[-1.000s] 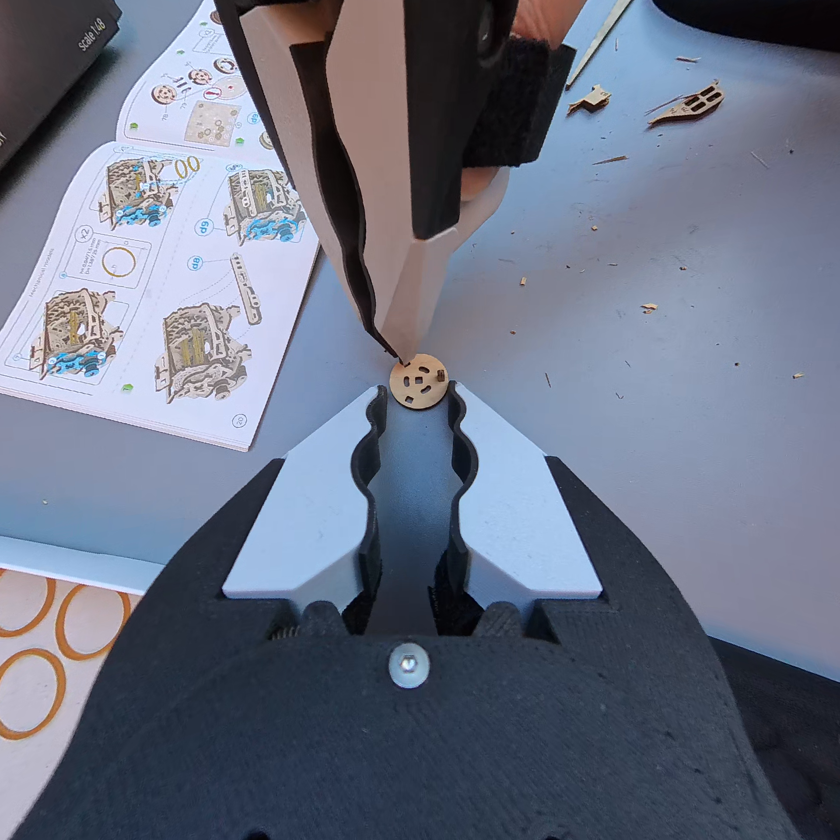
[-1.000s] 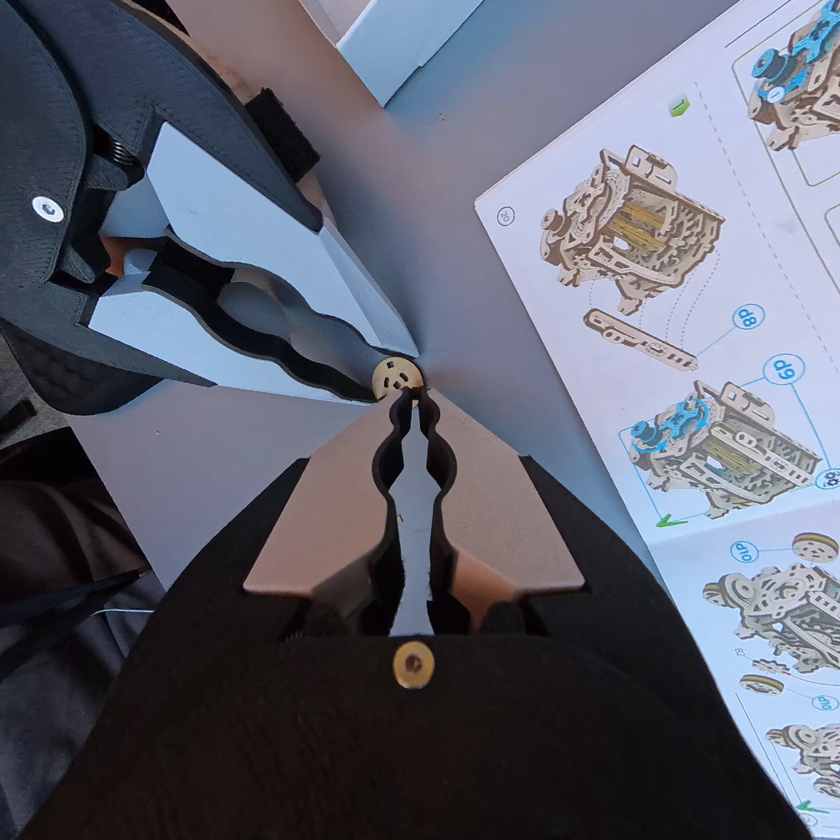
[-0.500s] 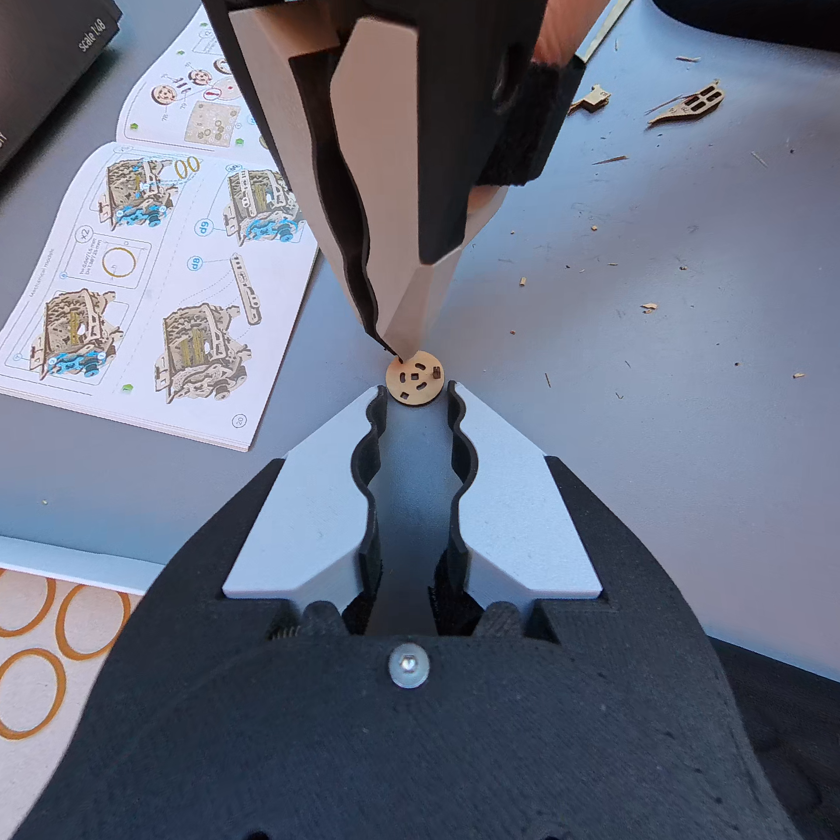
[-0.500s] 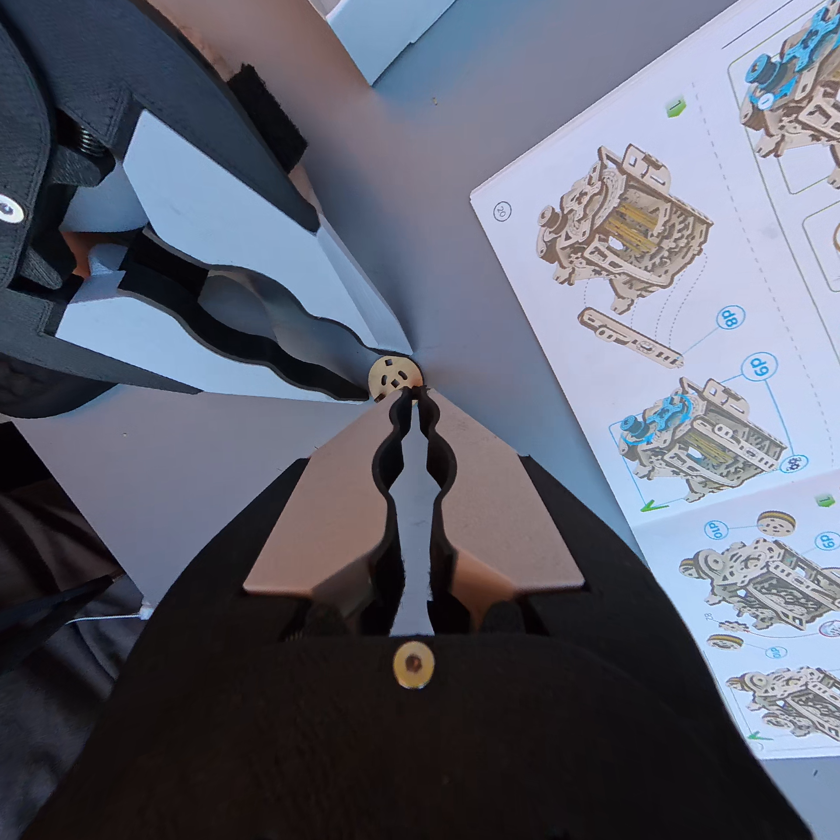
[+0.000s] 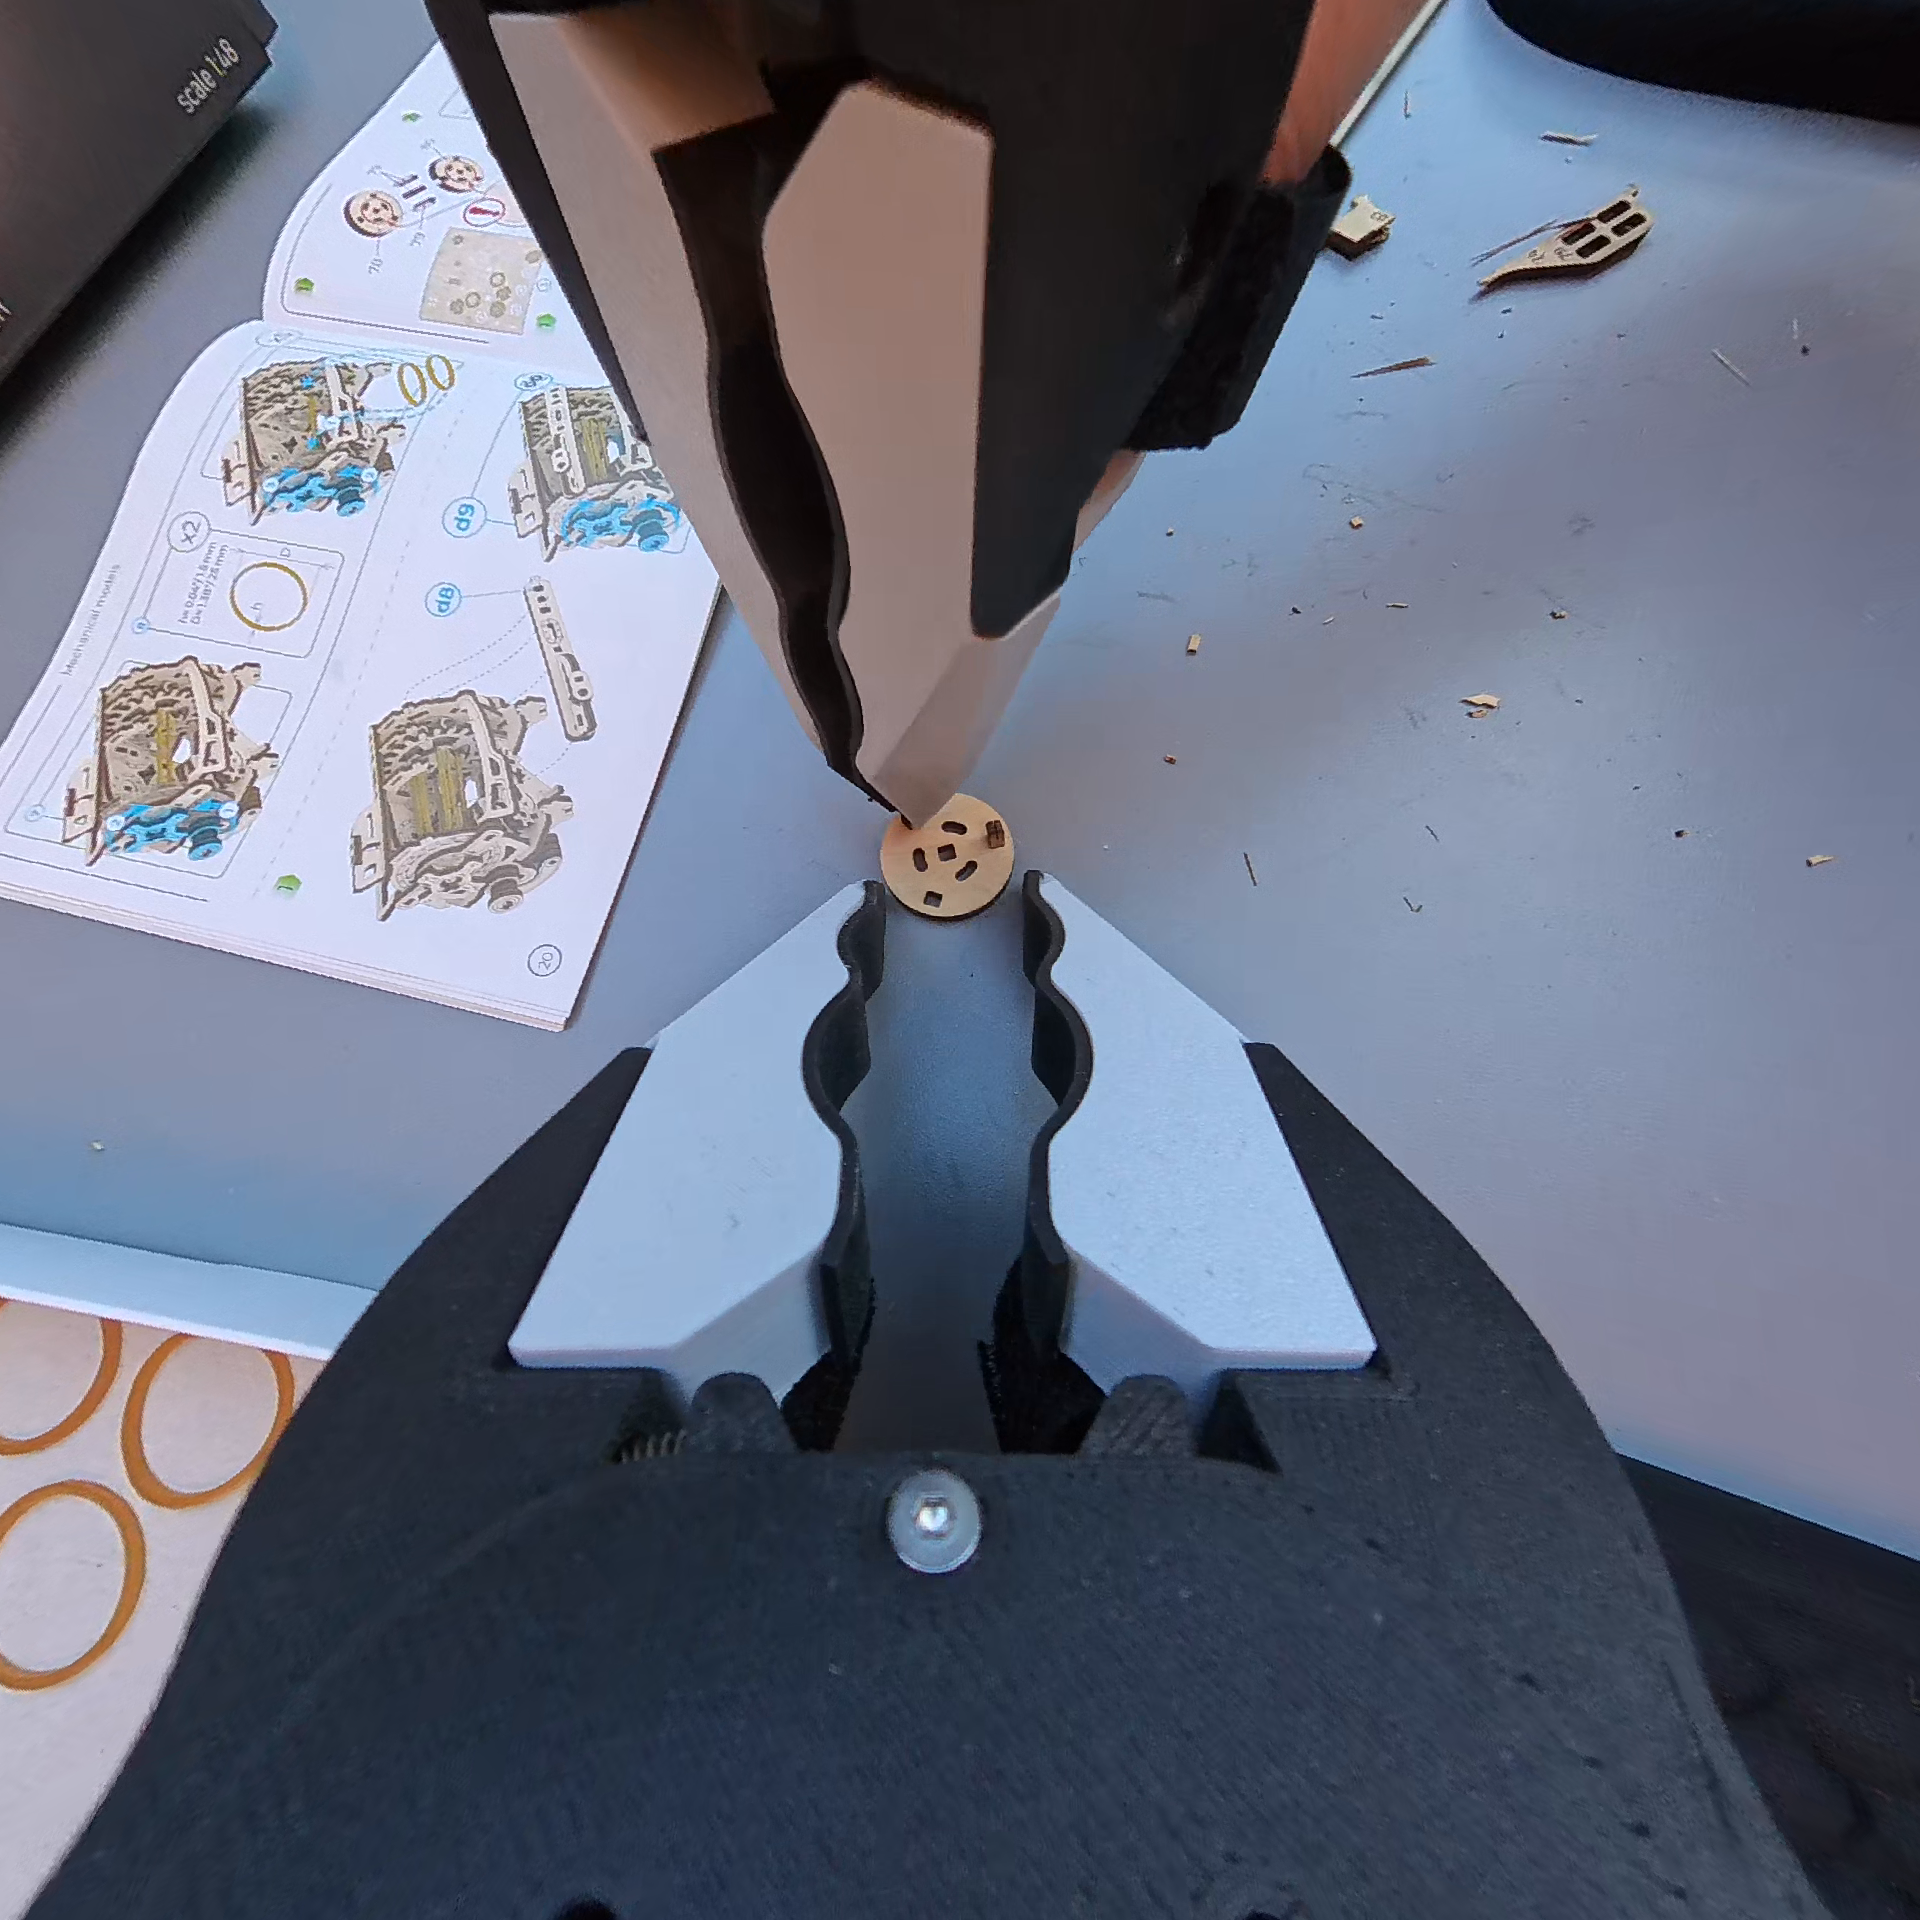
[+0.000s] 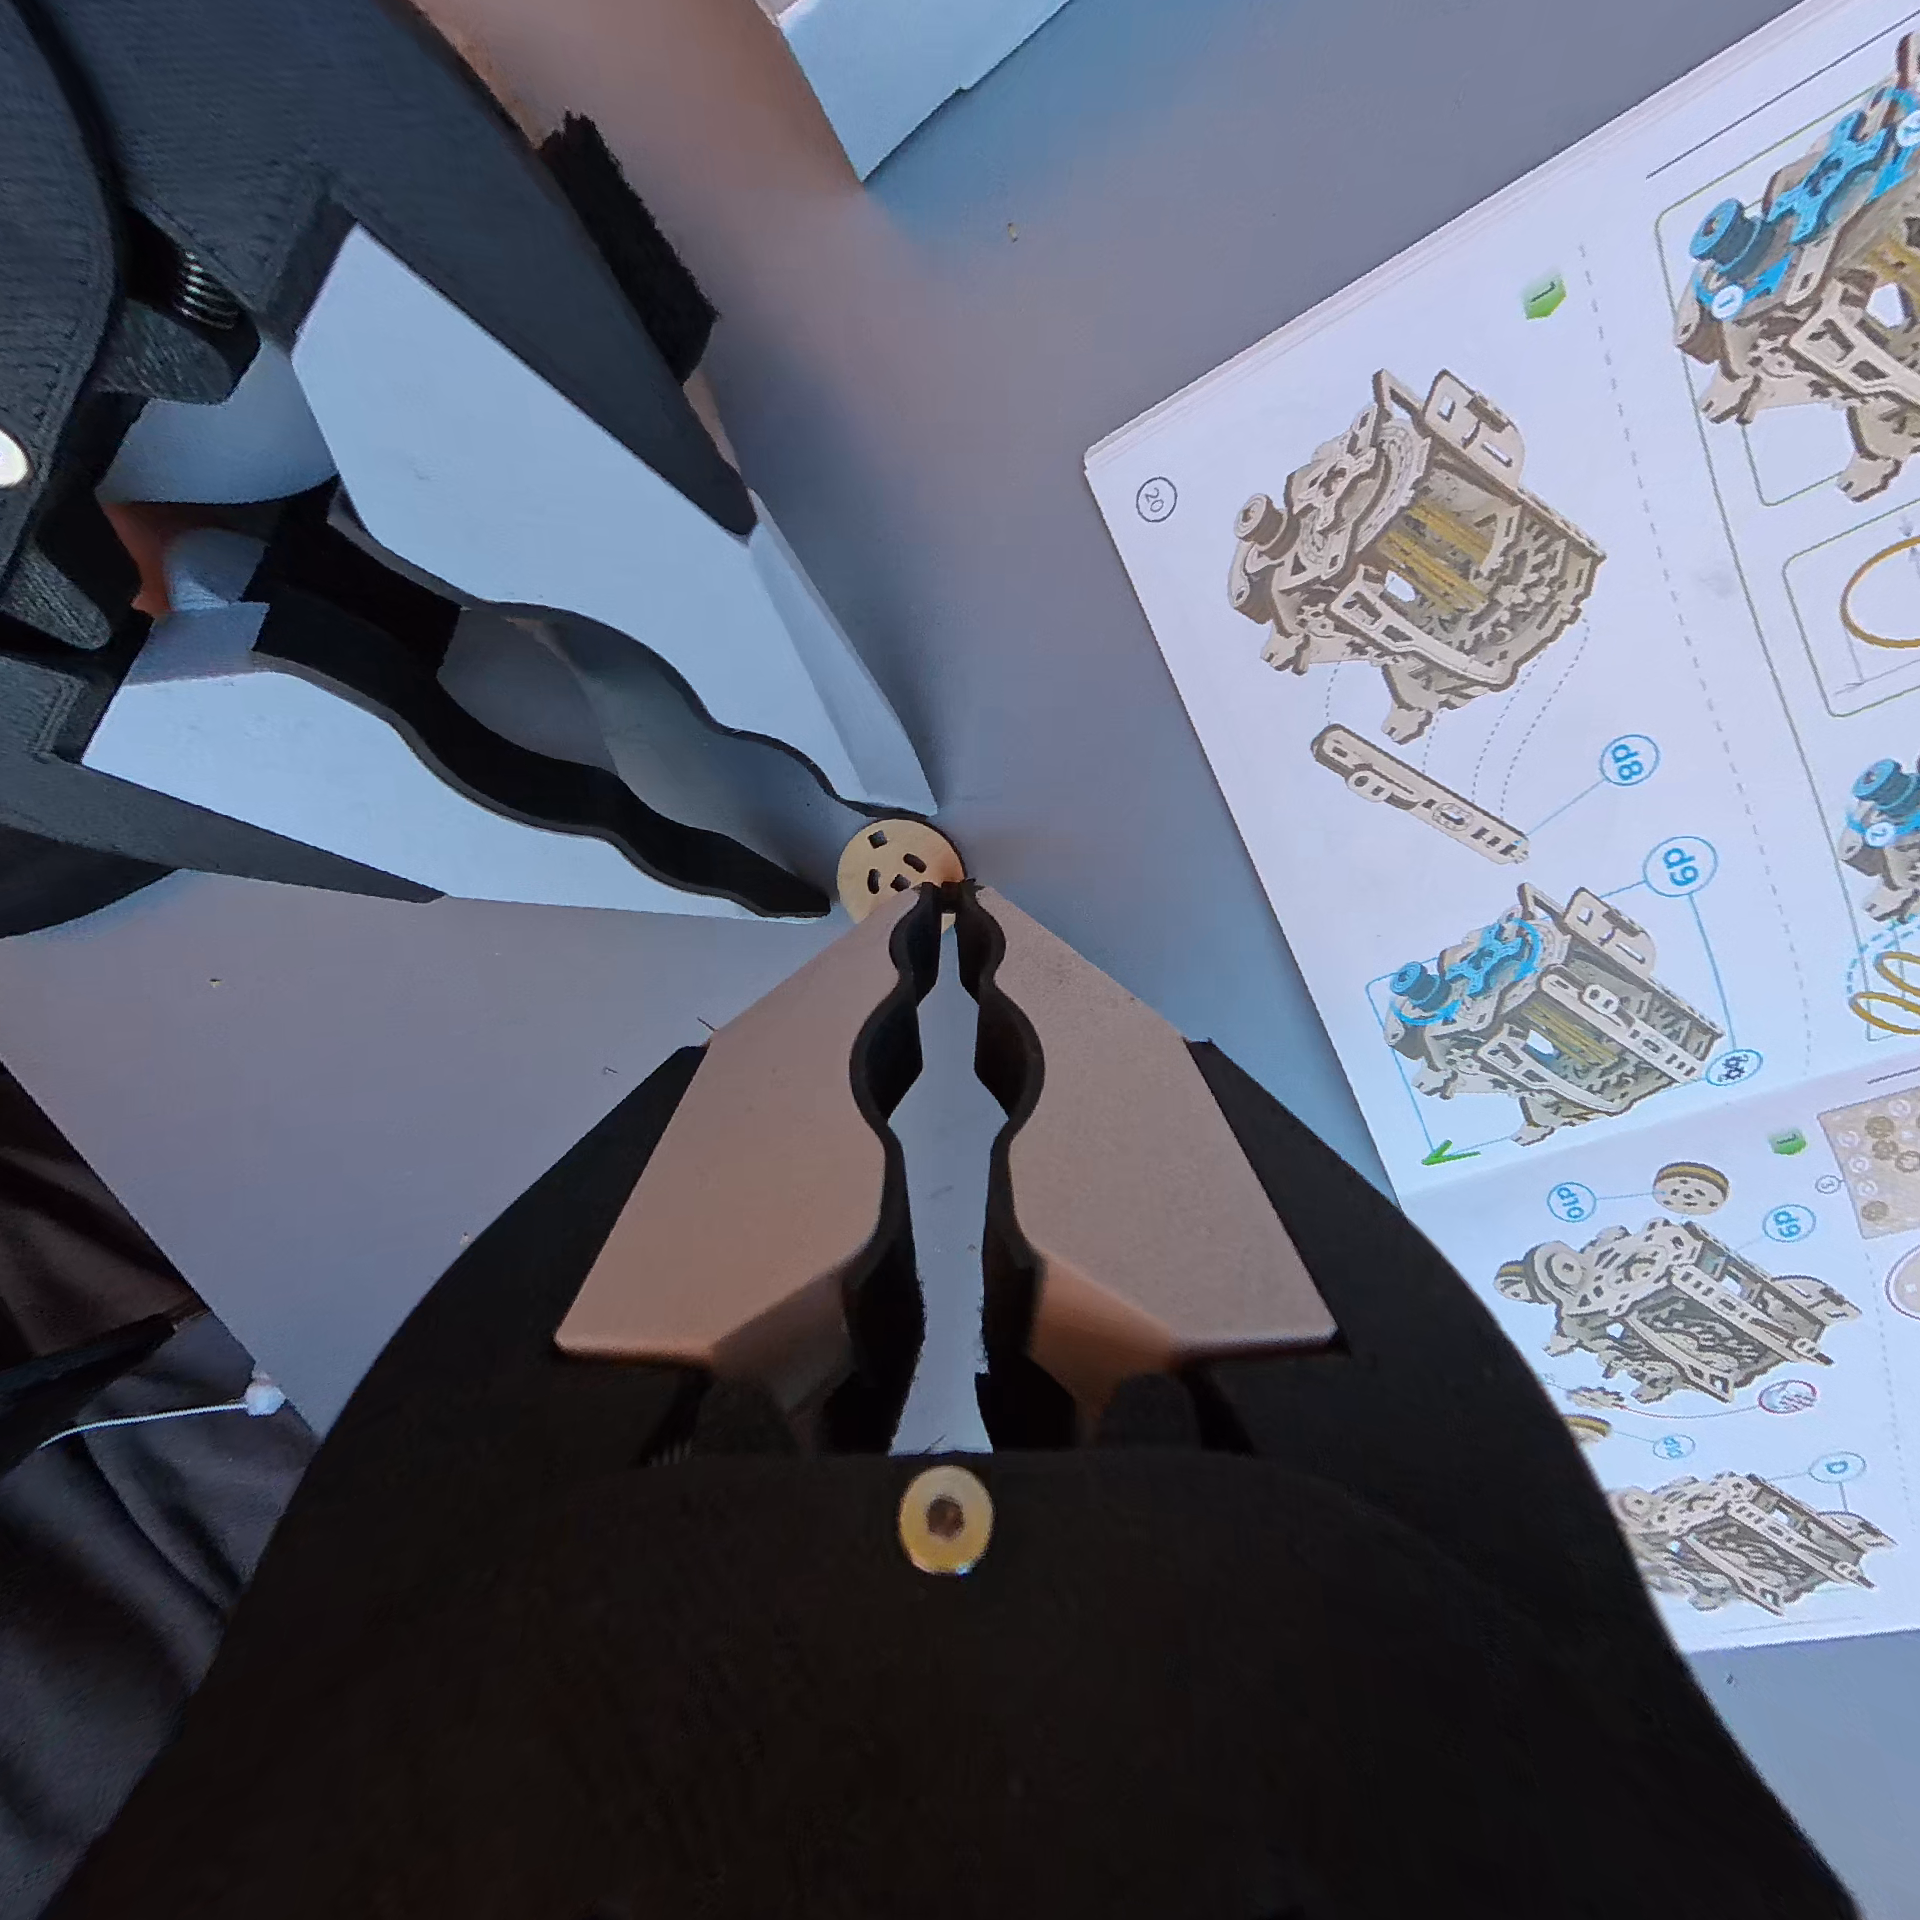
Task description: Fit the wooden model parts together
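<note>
Left wrist view: a small round wooden disc (image 5: 947,856) with cut-out holes lies flat on the grey table (image 5: 1507,644), just beyond the left gripper (image 5: 948,894), whose fingers stand apart and hold nothing. The right gripper (image 5: 896,812) comes down from above with its tips on the disc's far edge; its upper body is cut off. An instruction booklet (image 5: 312,644) lies to the left.

Right wrist view: the right gripper's tips are almost closed over the disc's near edge, hiding it; whether they pinch anything is unclear.

Open instruction booklet (image 5: 312,623), rubber bands (image 5: 197,1413) on card, grey table (image 5: 1507,831)
</note>
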